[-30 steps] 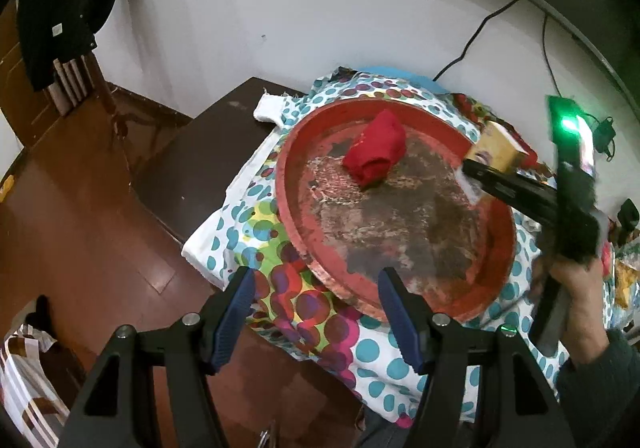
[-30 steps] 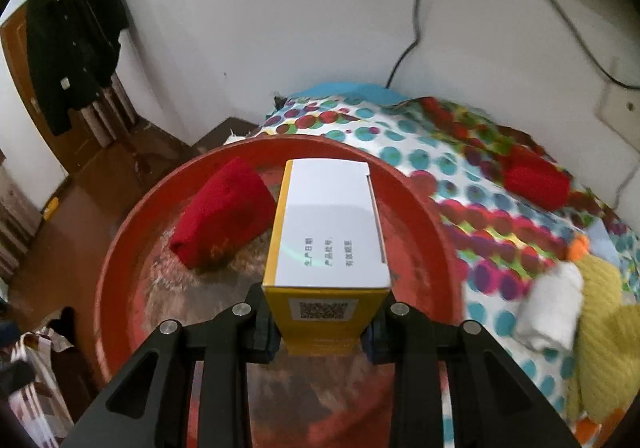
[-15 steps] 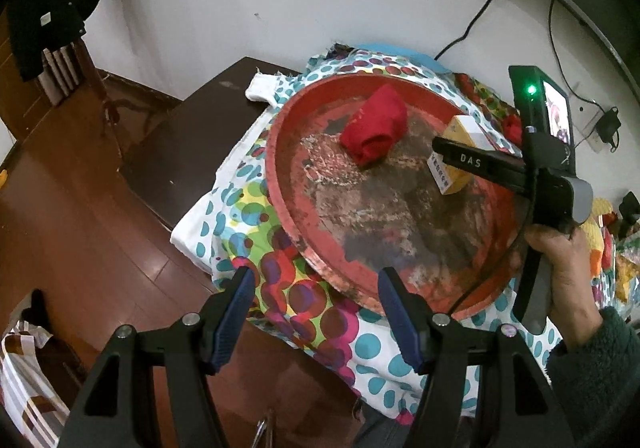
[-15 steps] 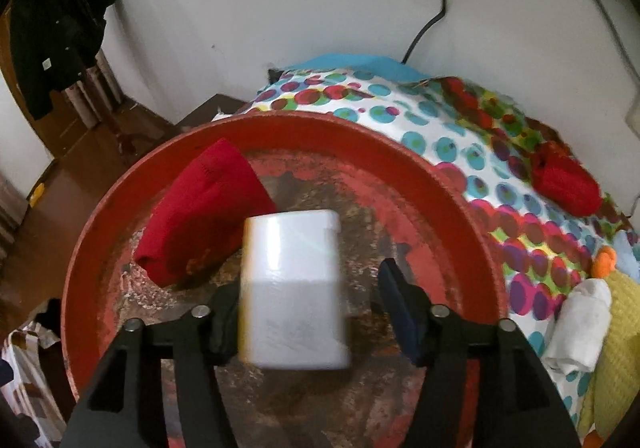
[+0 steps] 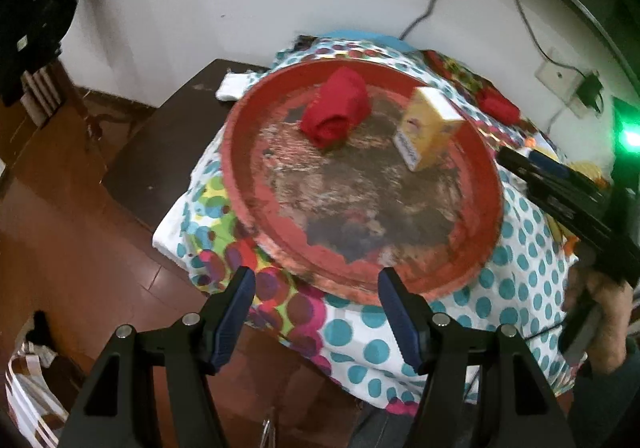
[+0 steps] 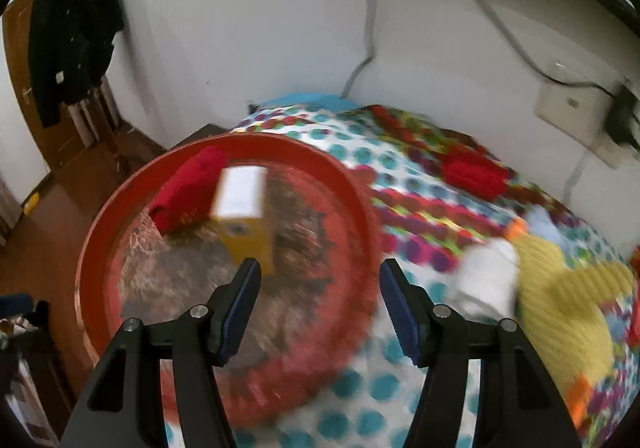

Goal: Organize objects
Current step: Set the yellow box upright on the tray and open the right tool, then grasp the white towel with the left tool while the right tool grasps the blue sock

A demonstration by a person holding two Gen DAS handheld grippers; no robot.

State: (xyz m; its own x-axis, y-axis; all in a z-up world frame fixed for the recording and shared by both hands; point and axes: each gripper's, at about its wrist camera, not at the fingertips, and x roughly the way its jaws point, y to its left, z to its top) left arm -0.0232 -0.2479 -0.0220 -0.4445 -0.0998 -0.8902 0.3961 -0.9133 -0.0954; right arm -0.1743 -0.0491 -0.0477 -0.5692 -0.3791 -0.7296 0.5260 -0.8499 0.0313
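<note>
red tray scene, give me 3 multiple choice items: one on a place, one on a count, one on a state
1. Where does the yellow box stand?
A. in the red tray
B. on the floor
C. on the dotted cloth

2. How many things lie in the tray?
A. one
B. two
C. four

3. How is the right tool?
A. shut on the box
B. shut on a towel
C. open, holding nothing

Answers:
1 A: the box stands on the tray's worn bottom.
2 B: only the box and the red rolled cloth beside it.
3 C: its jaws stand apart with nothing between them.
</note>
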